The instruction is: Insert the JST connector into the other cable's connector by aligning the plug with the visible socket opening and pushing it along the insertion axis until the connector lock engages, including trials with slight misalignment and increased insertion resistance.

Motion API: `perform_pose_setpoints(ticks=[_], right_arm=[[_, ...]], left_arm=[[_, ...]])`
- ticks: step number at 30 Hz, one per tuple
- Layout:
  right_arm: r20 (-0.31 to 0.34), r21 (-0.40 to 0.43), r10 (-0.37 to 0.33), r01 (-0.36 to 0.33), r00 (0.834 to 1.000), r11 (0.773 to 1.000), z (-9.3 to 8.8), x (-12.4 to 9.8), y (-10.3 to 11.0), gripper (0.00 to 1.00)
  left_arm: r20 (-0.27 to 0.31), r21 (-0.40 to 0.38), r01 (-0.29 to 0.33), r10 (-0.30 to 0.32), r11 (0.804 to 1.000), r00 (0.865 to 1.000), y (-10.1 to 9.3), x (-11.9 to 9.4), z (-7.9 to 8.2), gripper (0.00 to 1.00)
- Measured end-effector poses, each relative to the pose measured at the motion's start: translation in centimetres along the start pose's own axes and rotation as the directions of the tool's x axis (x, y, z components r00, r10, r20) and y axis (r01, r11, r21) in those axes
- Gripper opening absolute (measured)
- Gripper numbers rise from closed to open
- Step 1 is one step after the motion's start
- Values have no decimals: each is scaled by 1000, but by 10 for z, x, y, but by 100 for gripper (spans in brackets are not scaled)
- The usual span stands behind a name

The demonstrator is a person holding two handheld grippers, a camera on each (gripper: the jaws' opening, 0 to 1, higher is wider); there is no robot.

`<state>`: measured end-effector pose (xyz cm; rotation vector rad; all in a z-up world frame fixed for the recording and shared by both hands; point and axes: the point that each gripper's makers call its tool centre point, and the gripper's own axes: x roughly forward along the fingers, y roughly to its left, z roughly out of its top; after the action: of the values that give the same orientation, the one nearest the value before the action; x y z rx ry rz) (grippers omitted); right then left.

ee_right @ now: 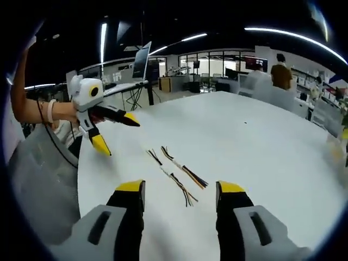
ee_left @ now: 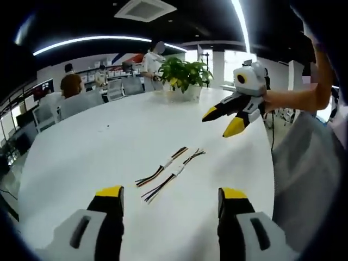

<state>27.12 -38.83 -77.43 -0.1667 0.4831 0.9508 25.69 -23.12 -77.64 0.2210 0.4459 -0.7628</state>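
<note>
Two short cables of multicoloured wires lie side by side on the white round table [ee_left: 81, 152], each with a small white connector near its middle. In the left gripper view they are one cable [ee_left: 162, 167] and the other cable [ee_left: 175, 174], just beyond my left gripper [ee_left: 172, 193], which is open and holds nothing. My right gripper [ee_left: 222, 122] hovers above the table's far right, jaws spread, also with nothing in it. In the right gripper view the cables [ee_right: 179, 174] lie in front of the right gripper [ee_right: 180, 187], and the left gripper [ee_right: 117, 133] hangs open at the left.
A potted plant [ee_left: 185, 76] stands at the table's far side, with chairs [ee_left: 76, 103] and people behind it. The table edge [ee_right: 81, 179] runs close to the person's grey clothing [ee_right: 43, 179]. More chairs [ee_right: 283, 98] line the far rim.
</note>
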Motion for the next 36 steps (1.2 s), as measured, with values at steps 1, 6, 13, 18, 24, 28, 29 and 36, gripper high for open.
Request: perform_pose_setpoints(ticks=[1,6,13,18,24,28,29,36], right_arm=[[5,10,-3,3,1000,1000,0,-1,1,55],[39,31,-19,17,999,999,7,-7,8,59],[91,81,-49,41,995,996,20,-16,17,79],[110,99,-76,65,991,993,26,-22,21,100],[69,119,-88,80,994,990,20,-29,31,100],[54,123,-98,91,994,988,17,-33,37,100],[48,126,-100,93,994,988,16,-35,38,100],[19,127,-117,114,993,985,7,-46,46,100]], left_arm=[[19,-8,-14,14,1000,1000,3,-2,4,74],[68,-18,-70,71,997,995,9,-12,15,79],[92,-82,-111,119,990,989,9,-24,21,92],[119,-122,-121,135,985,984,6,-36,27,99],[151,-189,-116,146,975,978,1,-53,34,99],[138,-203,-114,144,972,980,-7,-61,31,99],[133,-205,-115,144,972,981,-8,-62,29,99],[134,-233,-131,165,964,977,-15,-76,25,99]])
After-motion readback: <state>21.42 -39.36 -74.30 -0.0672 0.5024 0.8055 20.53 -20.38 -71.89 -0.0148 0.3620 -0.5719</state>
